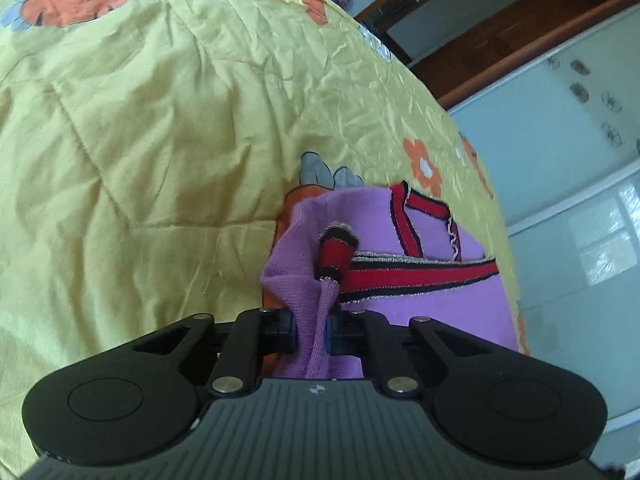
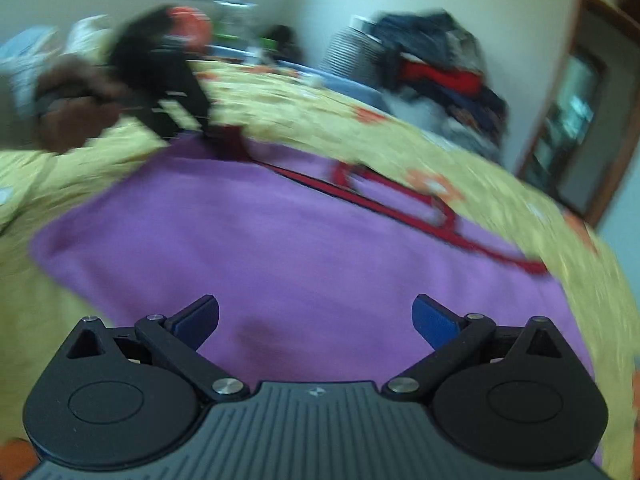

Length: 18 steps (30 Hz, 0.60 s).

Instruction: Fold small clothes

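A small purple knit garment [image 1: 420,296] with red and black striped trim [image 1: 416,274] lies on a yellow flowered bedspread [image 1: 160,140]. My left gripper [image 1: 314,330] is shut on a bunched purple sleeve with a red cuff [image 1: 336,254]. In the right wrist view, which is blurred, the purple garment [image 2: 280,248] spreads flat below my right gripper [image 2: 316,320], which is open and empty just above the cloth. The left gripper [image 2: 160,80] and the hand holding it show at the garment's far left corner.
A pile of dark and red clothes [image 2: 440,64] sits at the far side of the bed. A wooden door frame [image 2: 580,120] stands to the right. A pale cabinet [image 1: 560,160] is beside the bed. The yellow bedspread [image 2: 480,176] surrounds the garment.
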Available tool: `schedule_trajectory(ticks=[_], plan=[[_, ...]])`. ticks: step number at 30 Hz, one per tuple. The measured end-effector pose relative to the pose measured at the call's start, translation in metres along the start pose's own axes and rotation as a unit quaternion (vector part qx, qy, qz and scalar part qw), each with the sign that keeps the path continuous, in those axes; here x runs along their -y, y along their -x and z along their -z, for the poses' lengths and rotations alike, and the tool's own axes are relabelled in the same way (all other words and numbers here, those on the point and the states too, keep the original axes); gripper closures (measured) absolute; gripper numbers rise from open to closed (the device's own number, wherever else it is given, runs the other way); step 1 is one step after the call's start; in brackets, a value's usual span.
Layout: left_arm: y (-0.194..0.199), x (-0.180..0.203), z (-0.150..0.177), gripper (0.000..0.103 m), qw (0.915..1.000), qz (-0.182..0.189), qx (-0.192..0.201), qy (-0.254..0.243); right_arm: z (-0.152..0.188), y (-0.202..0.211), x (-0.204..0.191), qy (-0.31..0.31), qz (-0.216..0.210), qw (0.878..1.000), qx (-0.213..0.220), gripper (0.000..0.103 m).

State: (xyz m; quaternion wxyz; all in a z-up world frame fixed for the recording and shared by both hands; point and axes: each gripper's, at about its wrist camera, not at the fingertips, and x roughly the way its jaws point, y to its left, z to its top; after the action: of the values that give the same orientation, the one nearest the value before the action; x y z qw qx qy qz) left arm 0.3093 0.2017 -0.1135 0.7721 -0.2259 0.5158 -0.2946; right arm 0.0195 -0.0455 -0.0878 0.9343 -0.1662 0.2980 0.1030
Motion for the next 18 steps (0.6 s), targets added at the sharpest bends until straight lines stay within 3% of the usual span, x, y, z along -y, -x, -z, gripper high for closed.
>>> schedule_trajectory(ticks=[4,9,14,16,18], plan=[[0.008,-0.005,0.004,0.092,0.999,0.027,0.019,0.03,-0.016,0.003,-0.057,0.093,-0.031,0.995,0.027,0.0],[0.017,0.001,0.005,0.092,0.9972,0.043,0.028,0.055,-0.02,0.002,-0.119,0.184,-0.07,0.979,0.059,0.0],[0.021,0.006,0.003,0.092,0.9972,0.037,0.027,0.06,-0.005,0.006,-0.164,0.274,-0.055,0.957,0.075,0.003],[0.019,0.005,0.003,0.092,0.9968,0.037,0.026,0.065,-0.005,0.003,-0.169,0.284,-0.043,0.954,0.082,0.009],[0.018,0.001,0.005,0.092,0.9963,0.038,0.027,0.073,-0.011,-0.006,-0.168,0.271,-0.046,0.96,0.063,0.045]])
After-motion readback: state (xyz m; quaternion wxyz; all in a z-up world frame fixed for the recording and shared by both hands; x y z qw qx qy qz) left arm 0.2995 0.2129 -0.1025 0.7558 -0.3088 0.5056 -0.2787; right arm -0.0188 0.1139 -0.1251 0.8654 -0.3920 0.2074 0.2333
